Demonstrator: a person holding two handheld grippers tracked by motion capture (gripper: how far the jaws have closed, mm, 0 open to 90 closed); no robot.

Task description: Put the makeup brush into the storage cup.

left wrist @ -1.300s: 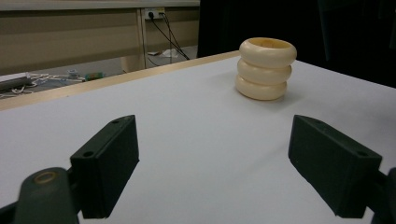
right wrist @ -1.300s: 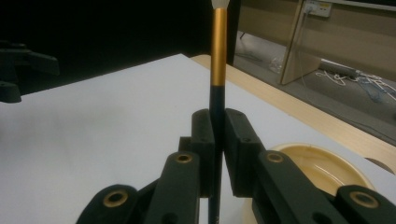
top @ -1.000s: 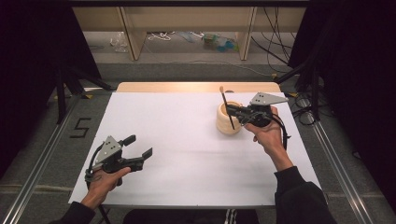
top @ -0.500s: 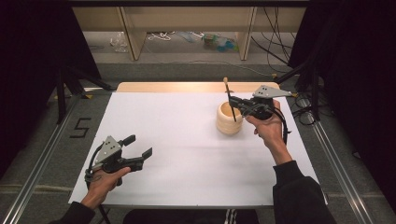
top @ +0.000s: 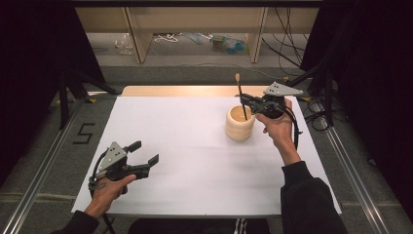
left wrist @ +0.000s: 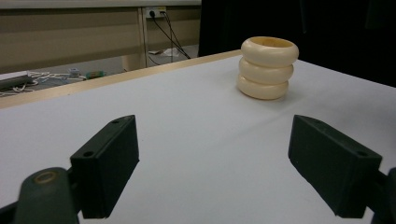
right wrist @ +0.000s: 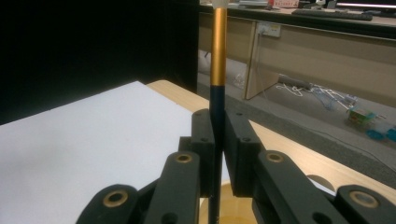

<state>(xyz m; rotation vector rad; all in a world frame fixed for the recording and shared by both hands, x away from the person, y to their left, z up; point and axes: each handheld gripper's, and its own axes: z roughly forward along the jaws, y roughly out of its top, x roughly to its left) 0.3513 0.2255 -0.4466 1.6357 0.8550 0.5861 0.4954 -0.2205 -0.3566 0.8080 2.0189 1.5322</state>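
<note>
Jaws of right gripper [top: 246, 100] clamped on upright brush [top: 240, 95] above cream holder [top: 239, 123]; left gripper [top: 145, 158] spread, low.

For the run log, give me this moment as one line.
right gripper: shut on brush, upright over cup | left gripper: open, away from cup

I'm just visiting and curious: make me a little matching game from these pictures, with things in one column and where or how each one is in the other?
Things:
1. left gripper
2. right gripper
3. brush
4. ringed holder

States:
a. stands on the white table
b. upright, lower end inside the holder
c. open, holding nothing
d. shut on a thin stick

Pairs: 1-c, 2-d, 3-b, 4-a
</note>
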